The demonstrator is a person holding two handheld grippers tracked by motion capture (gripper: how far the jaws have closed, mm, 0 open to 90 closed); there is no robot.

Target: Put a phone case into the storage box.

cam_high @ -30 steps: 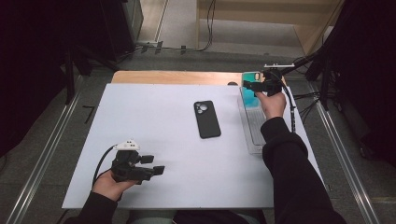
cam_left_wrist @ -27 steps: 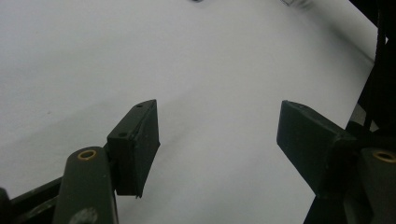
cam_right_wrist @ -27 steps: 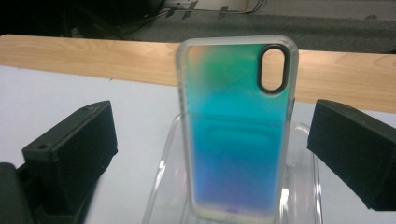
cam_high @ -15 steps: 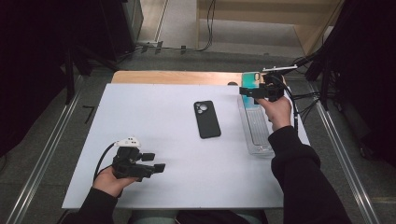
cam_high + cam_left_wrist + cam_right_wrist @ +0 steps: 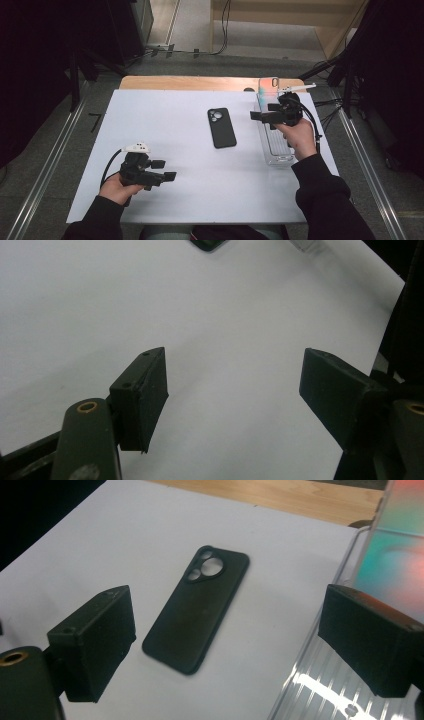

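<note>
A black phone case (image 5: 221, 128) lies flat, camera cut-outs up, in the middle of the white table; in the right gripper view the case (image 5: 197, 612) sits ahead of the jaws. My right gripper (image 5: 261, 116) hovers over the left rim of a clear tray (image 5: 275, 150), pointing left at the case. It (image 5: 227, 611) is open with nothing between its jaws, which have just been closing a little. A phone-sized slab (image 5: 268, 86) with a teal and pink sheen stands upright at the tray's far end. My left gripper (image 5: 165, 171) rests near the front left, open (image 5: 232, 390) over bare table.
The ribbed clear tray (image 5: 320, 680) runs along the table's right side. A strip of wooden tabletop (image 5: 200, 82) shows beyond the white sheet. Cables trail on the floor behind. The table's right edge (image 5: 390, 300) is close in the left gripper view.
The right hand has drawn back from the tray's far end toward the person and to the left, uncovering the upright slab. The left hand has stayed put.
</note>
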